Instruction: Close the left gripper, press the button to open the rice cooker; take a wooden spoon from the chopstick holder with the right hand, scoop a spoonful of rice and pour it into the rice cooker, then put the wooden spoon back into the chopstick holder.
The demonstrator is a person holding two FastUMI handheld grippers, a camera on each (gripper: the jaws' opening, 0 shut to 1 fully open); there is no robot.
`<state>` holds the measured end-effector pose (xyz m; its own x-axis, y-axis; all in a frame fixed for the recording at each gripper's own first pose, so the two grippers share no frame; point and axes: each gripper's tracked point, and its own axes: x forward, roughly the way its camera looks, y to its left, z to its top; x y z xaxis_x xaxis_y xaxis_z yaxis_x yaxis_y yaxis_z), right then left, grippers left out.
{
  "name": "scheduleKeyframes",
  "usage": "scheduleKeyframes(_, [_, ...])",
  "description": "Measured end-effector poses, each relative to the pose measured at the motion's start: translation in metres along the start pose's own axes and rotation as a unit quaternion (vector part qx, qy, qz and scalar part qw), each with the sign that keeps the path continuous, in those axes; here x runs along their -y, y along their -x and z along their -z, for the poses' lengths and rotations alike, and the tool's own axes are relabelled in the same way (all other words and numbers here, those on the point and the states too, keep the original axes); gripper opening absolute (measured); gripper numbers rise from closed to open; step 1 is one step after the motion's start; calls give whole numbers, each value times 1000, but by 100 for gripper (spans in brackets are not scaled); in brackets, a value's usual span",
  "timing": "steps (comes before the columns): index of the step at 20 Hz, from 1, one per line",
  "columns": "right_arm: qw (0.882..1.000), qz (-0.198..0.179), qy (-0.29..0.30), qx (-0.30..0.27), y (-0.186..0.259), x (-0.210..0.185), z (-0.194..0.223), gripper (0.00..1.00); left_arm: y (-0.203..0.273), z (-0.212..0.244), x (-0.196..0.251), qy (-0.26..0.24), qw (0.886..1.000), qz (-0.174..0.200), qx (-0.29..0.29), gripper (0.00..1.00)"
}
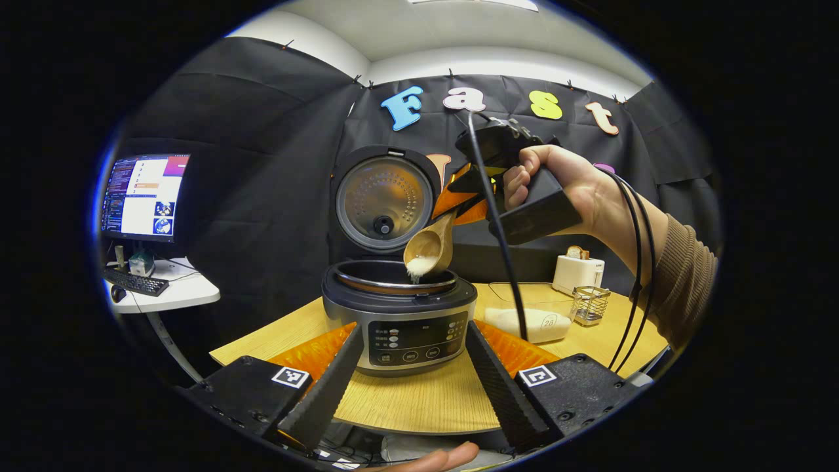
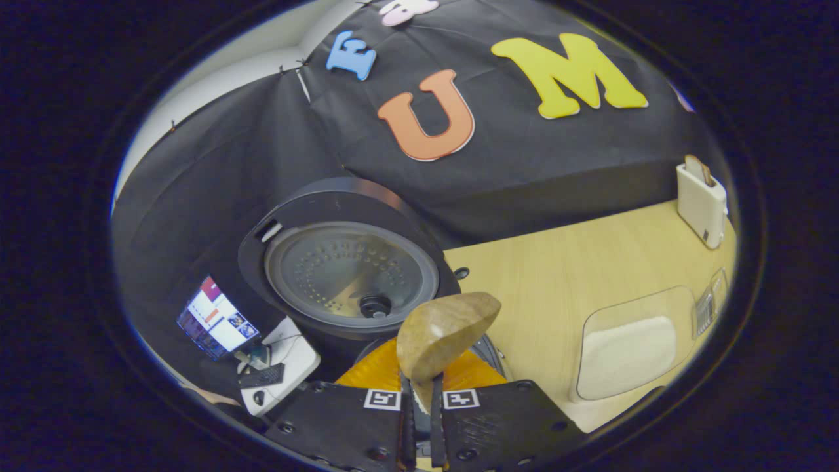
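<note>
Now the right gripper [image 2: 419, 400], clenched on the stiff, light wooden spoon [image 1: 430, 249] at frame centre, tips rice; the left gripper [image 1: 411, 387] gapes.

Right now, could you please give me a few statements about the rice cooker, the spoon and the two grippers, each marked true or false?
1. The rice cooker lid is closed. False: it stands open.
2. The right gripper holds the wooden spoon. True.
3. Rice is spilling from the spoon into the pot. True.
4. The left gripper is shut. False: its fingers are spread, either side of the cooker.
5. The wire basket holds the spoon. False: it stands on the table without it.
</note>
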<state>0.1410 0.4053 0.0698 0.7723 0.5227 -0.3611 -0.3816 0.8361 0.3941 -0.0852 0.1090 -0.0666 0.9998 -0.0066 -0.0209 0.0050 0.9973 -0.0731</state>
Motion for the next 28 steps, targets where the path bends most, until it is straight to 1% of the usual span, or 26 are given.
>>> scheduleKeyframes(3, [998, 8, 63, 14, -1, -11, 0, 9, -1, 5, -1, -3, 1000, 1, -3, 100])
scheduleKeyframes(5, [994, 11, 104, 26, -2, -21, -1, 8, -1, 6, -1, -3, 1000, -1, -4, 100])
scheduleKeyframes(7, [986, 18, 157, 46, -2, -30, -6, 8, -1, 8, -2, -3, 1000, -2, -4, 100])
scheduleKeyframes(9, [975, 32, 207, 68, -4, -37, -12, 8, -1, 11, -3, -2, 1000, -6, -7, 100])
scheduleKeyframes(10, [969, 41, 230, 77, -3, -41, -15, 8, -1, 13, -3, 0, 1000, -8, -10, 100])
scheduleKeyframes(11, [963, 49, 250, 84, -3, -43, -17, 6, -1, 16, -5, 2, 1000, -10, -13, 100])
scheduleKeyframes(12, [957, 56, 269, 88, -4, -44, -18, 8, 2, 21, -6, 5, 1000, -11, -17, 100])
scheduleKeyframes(14, [944, 67, 311, 91, -15, -49, -19, 8, 3, 24, -9, 8, 1000, -13, -22, 100])
scheduleKeyframes(19, [903, 112, 399, 115, -19, -48, -30, 9, 2, 34, -14, 4, 999, -22, -31, 100])
scheduleKeyframes(21, [886, 124, 430, 124, -18, -50, -30, 8, 2, 36, -14, 4, 999, -23, -35, 100])
scheduleKeyframes(22, [878, 130, 443, 129, -16, -51, -31, 7, 2, 36, -14, 4, 999, -24, -36, 100])
scheduleKeyframes(23, [871, 135, 453, 134, -13, -51, -32, 9, 1, 37, -14, 3, 999, -24, -37, 100])
scheduleKeyframes(24, [869, 135, 456, 138, -10, -50, -32, 7, 1, 38, -13, 3, 999, -24, -38, 100])
scheduleKeyframes(25, [869, 136, 455, 143, -8, -51, -32, 7, 1, 38, -12, 3, 999, -23, -39, 100])
scheduleKeyframes(28, [876, 148, 432, 154, 14, -41, -37, 8, 1, 39, -8, 4, 999, -20, -45, 98])
